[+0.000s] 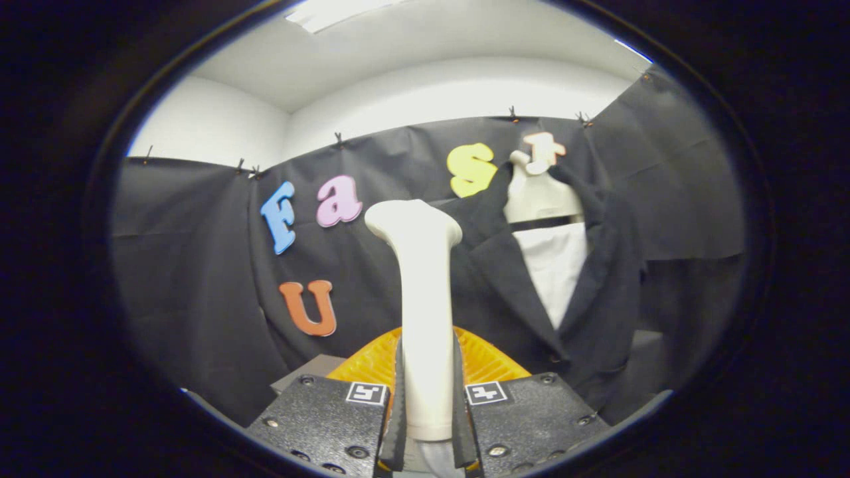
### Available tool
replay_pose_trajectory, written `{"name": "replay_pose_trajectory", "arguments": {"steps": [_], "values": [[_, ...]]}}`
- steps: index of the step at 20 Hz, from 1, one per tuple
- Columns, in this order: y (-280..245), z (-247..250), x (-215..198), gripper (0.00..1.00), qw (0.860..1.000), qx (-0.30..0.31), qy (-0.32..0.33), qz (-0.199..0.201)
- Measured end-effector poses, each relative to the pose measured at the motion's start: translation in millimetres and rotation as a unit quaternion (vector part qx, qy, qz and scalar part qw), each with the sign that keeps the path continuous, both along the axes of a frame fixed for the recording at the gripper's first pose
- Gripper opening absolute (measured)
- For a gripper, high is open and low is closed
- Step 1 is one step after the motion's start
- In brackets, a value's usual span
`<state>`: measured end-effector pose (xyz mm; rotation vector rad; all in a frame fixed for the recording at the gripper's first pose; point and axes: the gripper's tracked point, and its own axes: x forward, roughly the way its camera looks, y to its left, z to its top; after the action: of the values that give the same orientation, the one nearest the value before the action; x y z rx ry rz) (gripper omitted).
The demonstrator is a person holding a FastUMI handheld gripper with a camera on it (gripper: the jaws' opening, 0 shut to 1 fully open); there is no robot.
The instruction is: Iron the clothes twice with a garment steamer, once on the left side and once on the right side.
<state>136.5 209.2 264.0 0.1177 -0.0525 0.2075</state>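
Note:
A cream garment steamer (pixel 423 292) stands upright between my fingers, its handle pressed from both sides and its head up at the top, tipped to the left. My gripper (pixel 427 398) is shut on that handle. Beyond it and to the right, a dark suit jacket (pixel 601 292) over a white shirt (pixel 552 265) hangs on a pale mannequin torso (pixel 536 192). The steamer head is left of the jacket's lapel and apart from the cloth; how far I cannot tell.
An orange ribbed object (pixel 372 362) sits low just behind the steamer handle, on a grey surface (pixel 312 370). Black cloth walls close the booth behind and on both sides. A grey ledge (pixel 647 345) shows beside the jacket's right hem.

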Motion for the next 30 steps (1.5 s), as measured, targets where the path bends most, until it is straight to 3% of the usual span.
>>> {"name": "replay_pose_trajectory", "arguments": {"steps": [5, 7, 12, 18, 30], "values": [[-48, 22, 9, 0.30, 0.998, -0.015, -0.037, -0.046], [-58, 16, 17, 0.30, 0.998, -0.023, -0.030, -0.046], [-66, -19, 30, 0.30, 0.999, -0.033, -0.007, -0.014], [-78, -74, 27, 0.30, 0.998, -0.057, 0.020, -0.007], [-117, -175, 10, 0.30, 0.993, -0.072, 0.090, -0.036]]}}
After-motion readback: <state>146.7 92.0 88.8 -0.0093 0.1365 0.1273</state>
